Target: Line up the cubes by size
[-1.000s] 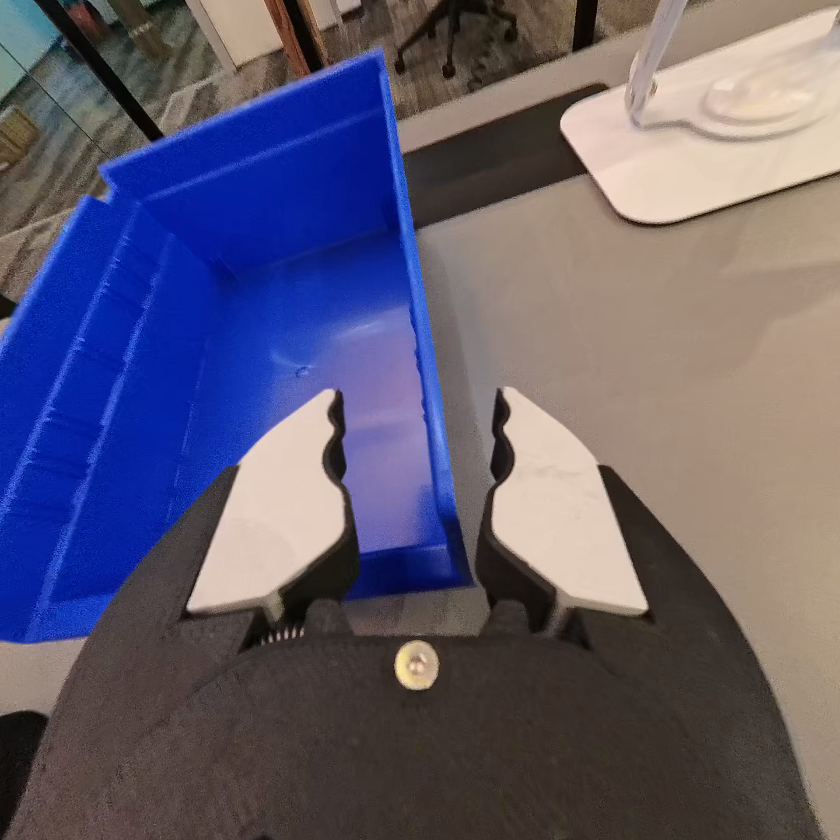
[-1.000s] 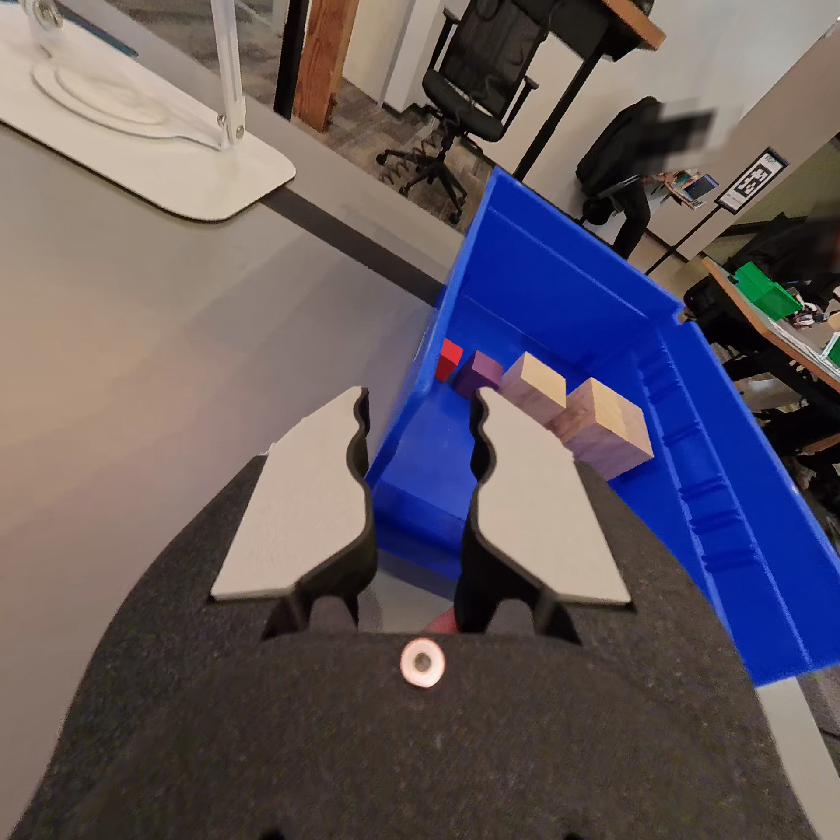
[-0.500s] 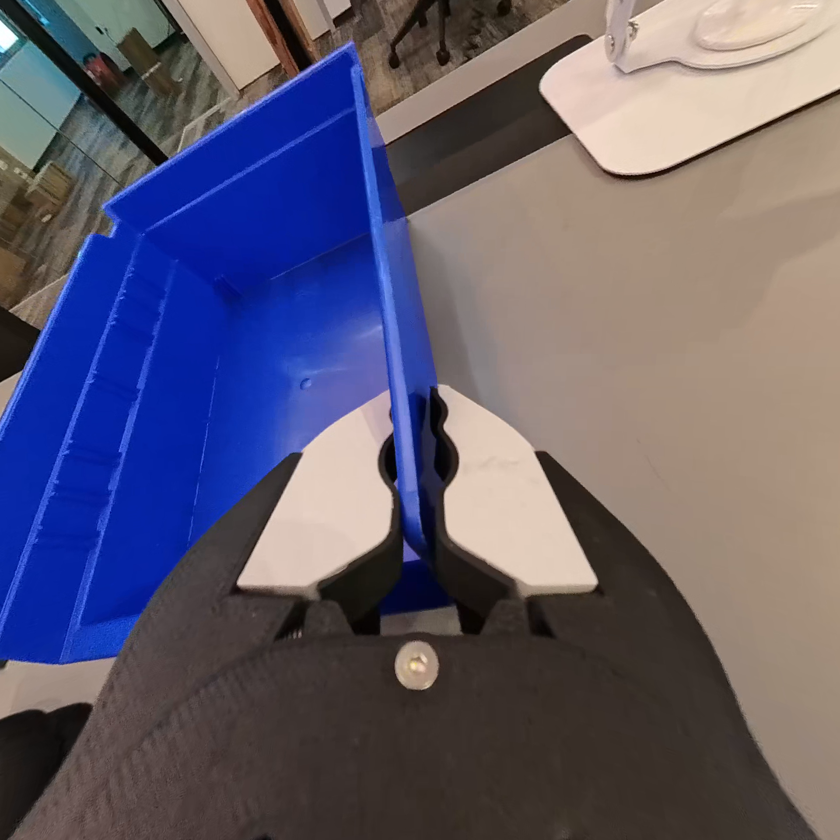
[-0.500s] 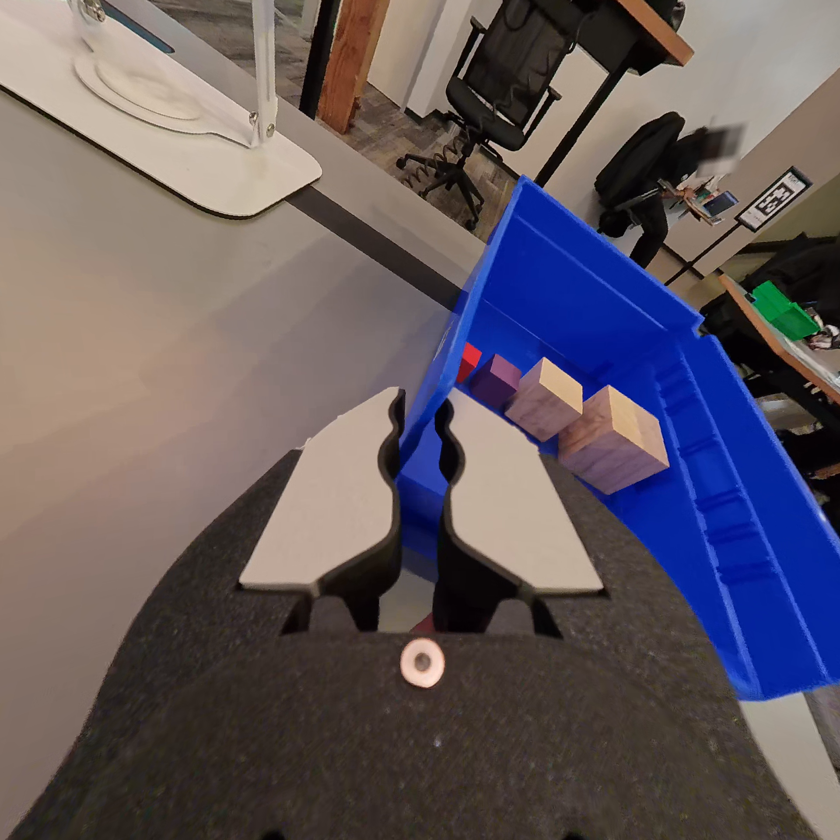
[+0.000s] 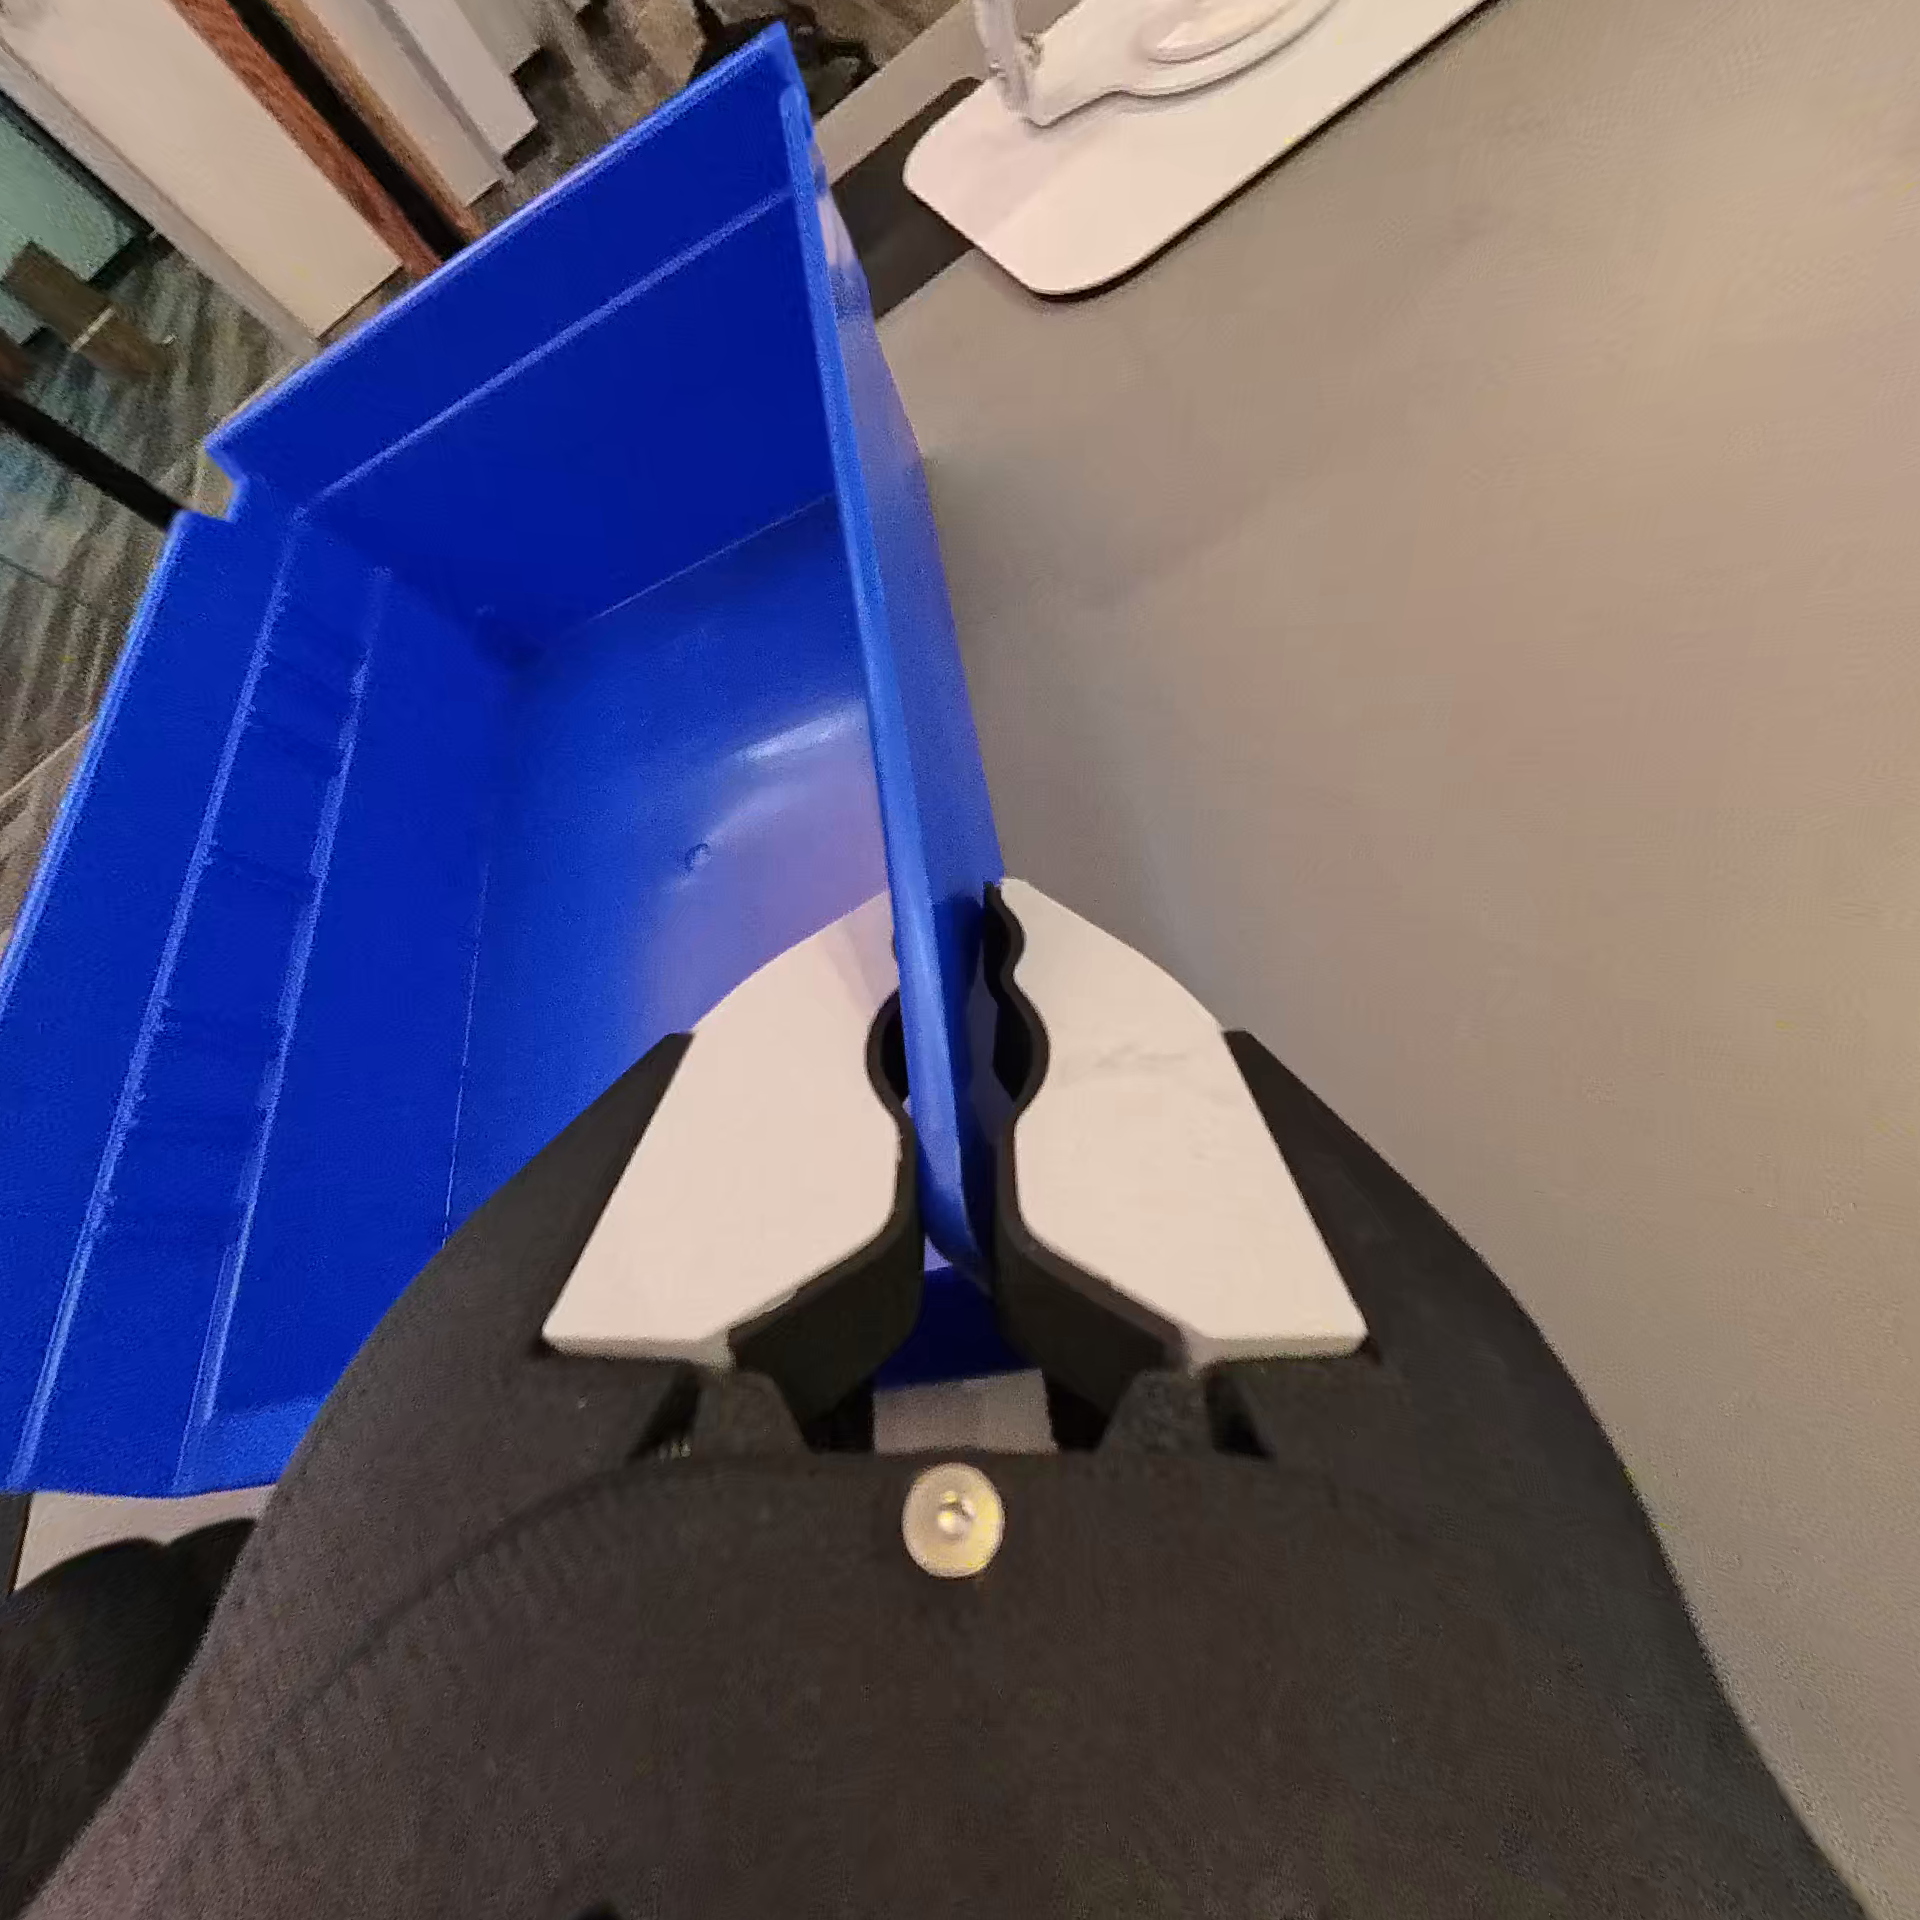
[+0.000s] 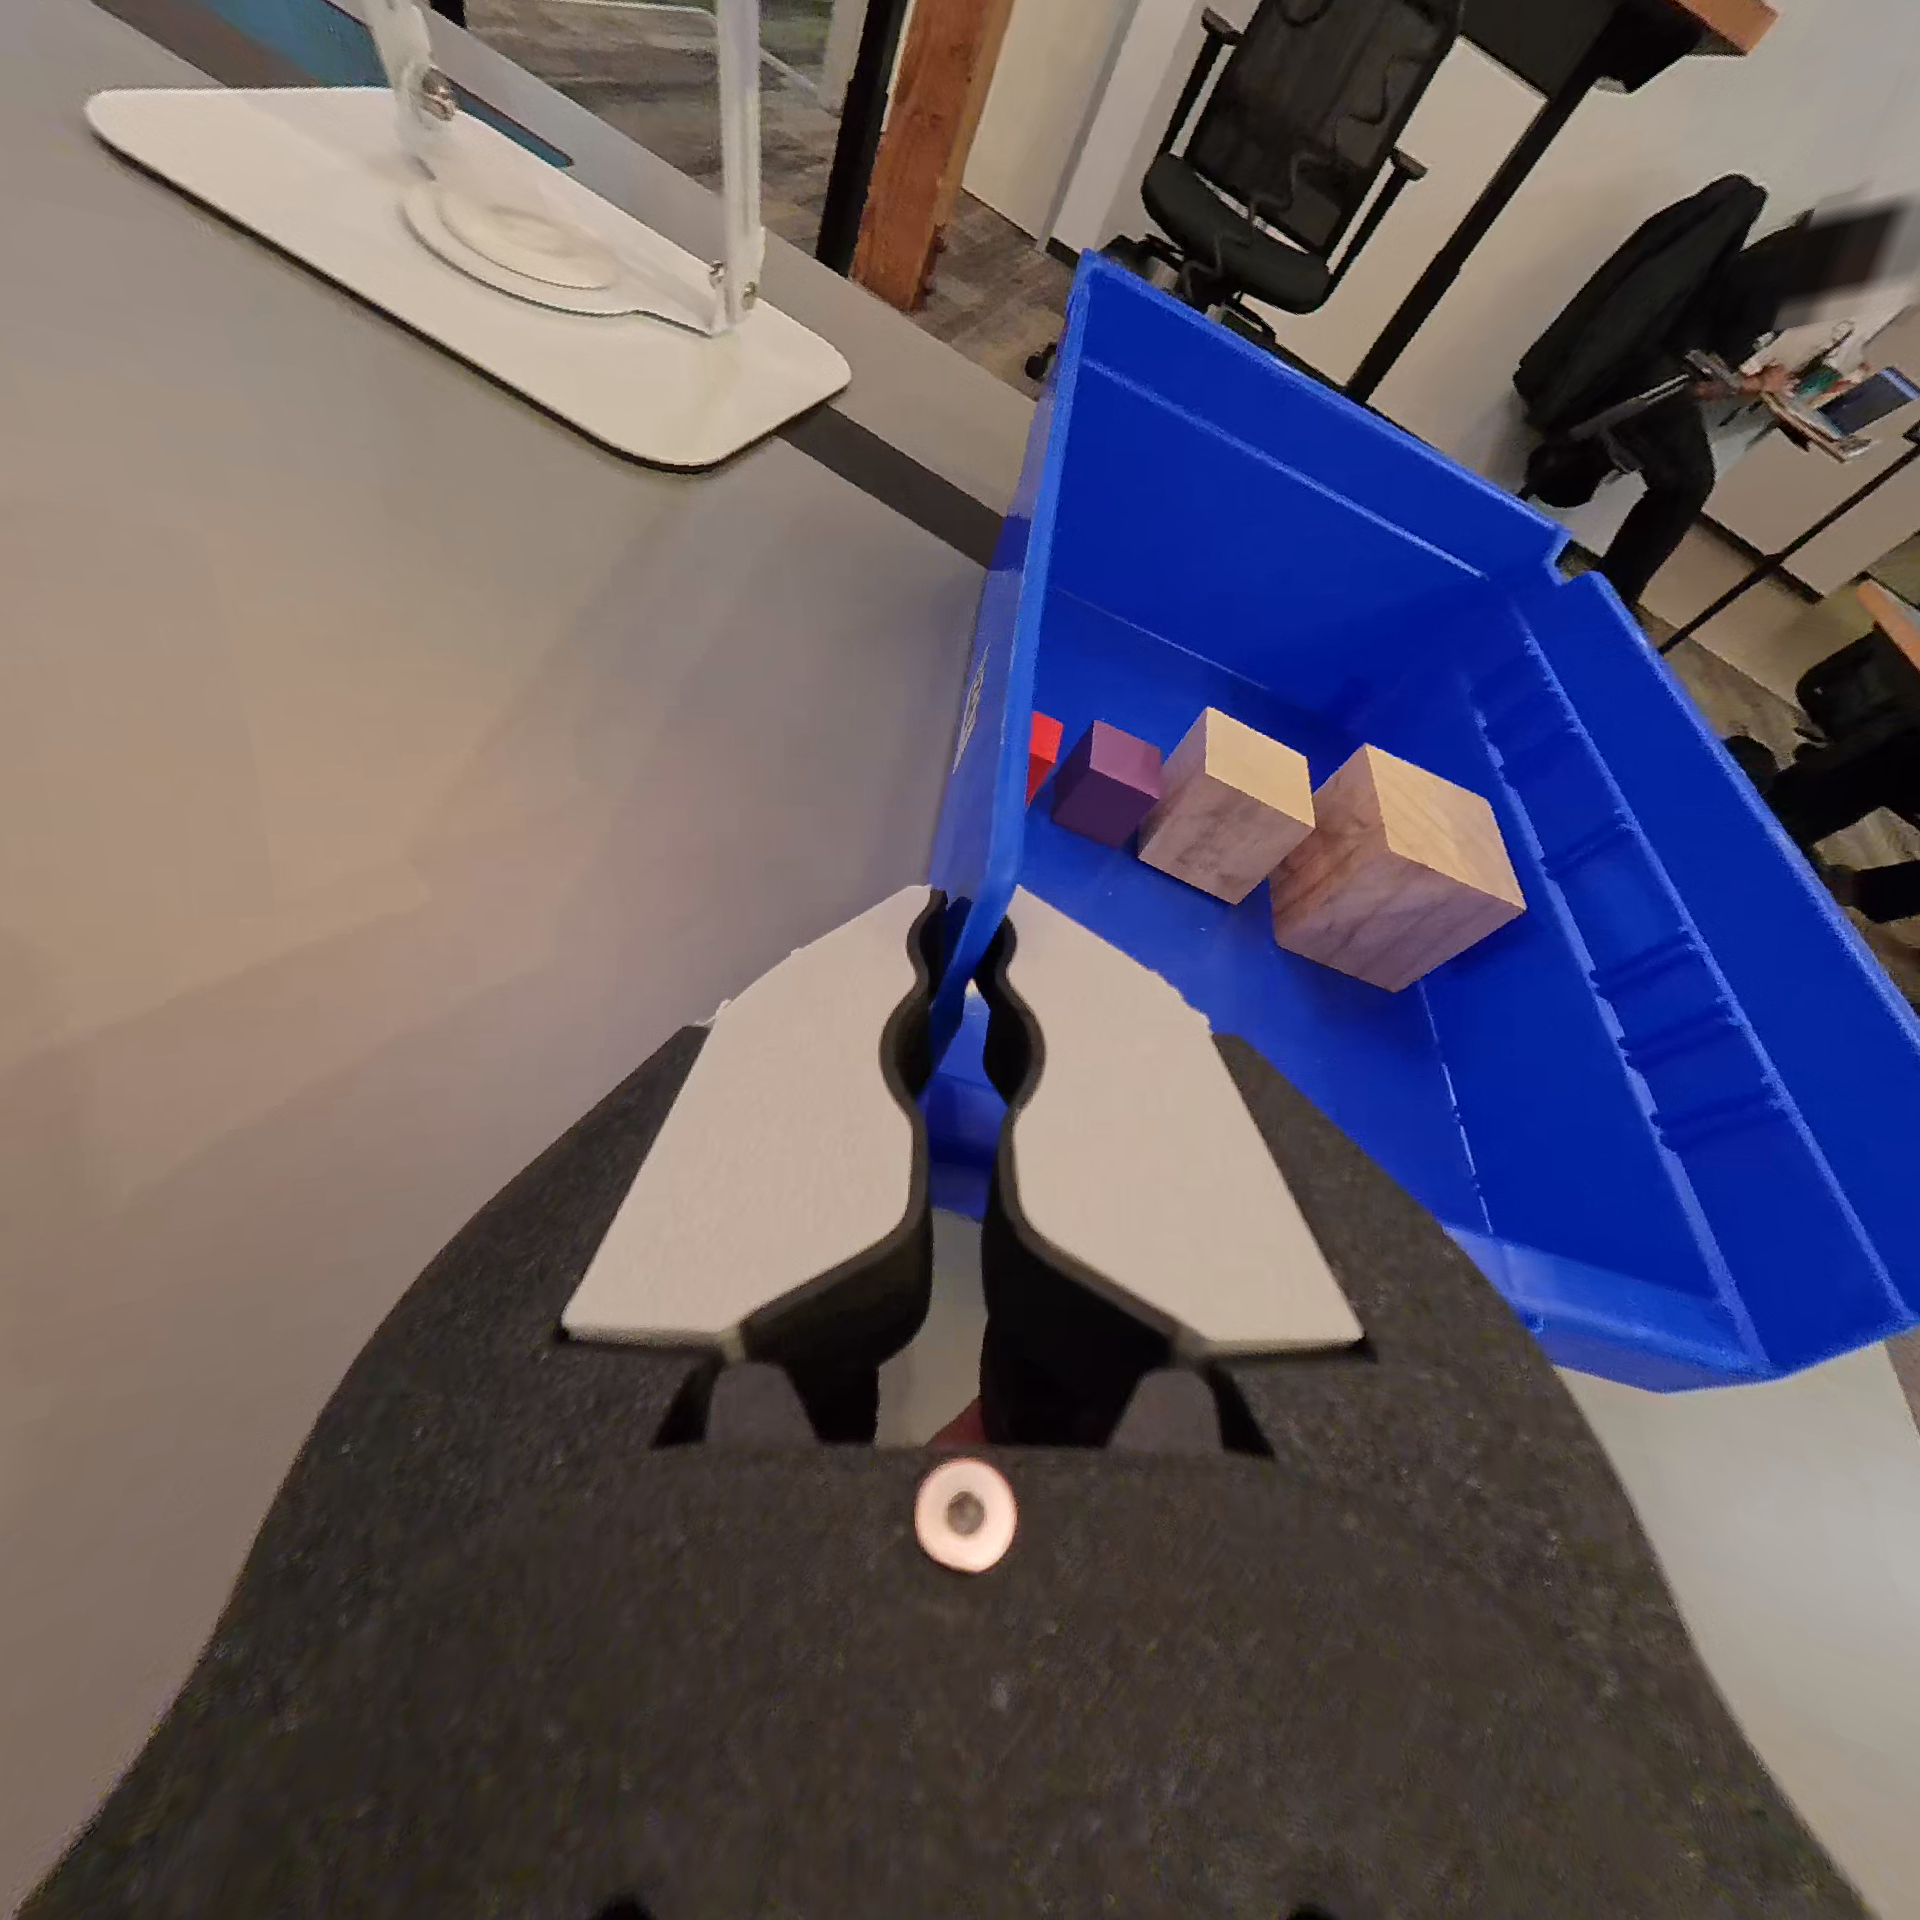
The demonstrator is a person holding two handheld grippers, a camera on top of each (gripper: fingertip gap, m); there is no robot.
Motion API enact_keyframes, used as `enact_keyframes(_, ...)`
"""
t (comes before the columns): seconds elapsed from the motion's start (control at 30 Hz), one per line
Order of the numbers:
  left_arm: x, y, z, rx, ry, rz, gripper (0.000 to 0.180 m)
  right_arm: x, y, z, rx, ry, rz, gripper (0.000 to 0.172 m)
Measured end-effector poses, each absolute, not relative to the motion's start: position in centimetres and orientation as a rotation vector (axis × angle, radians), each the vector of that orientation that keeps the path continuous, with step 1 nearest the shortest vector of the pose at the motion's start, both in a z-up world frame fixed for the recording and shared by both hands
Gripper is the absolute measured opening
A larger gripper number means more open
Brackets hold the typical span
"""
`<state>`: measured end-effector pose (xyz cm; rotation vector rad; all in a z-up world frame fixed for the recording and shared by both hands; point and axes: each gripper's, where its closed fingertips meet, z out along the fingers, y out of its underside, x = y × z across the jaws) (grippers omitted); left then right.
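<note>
A wall of a blue bin (image 5: 644, 644) is being clamped by the left hand-held gripper (image 5: 940, 935), another bin's (image 6: 1351, 582) by the right (image 6: 966, 925). 4 cubes (image 6: 1226, 805) are sitting lined inside it. Judged next: the bins being shifted on the counter (image 6: 416, 727) steadily.

Both tongs, left (image 5: 940, 1049) and right (image 6: 961, 997), clamp thin blue walls.

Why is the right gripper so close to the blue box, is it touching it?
Touching. In the right wrist view the right gripper has both fingers closed onto the thin side wall of the blue box, pinching it with no gap.
</note>
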<state>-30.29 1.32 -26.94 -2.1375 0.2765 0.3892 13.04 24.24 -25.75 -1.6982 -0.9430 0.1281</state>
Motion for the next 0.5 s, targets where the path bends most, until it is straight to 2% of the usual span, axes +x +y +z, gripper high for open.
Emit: enact_keyframes(0.5,-24.6,-8.7,-27.1,-2.168,0.537,0.140,0.007,13.5,17.2,-25.8,-1.631,-1.112,0.324,0.003)
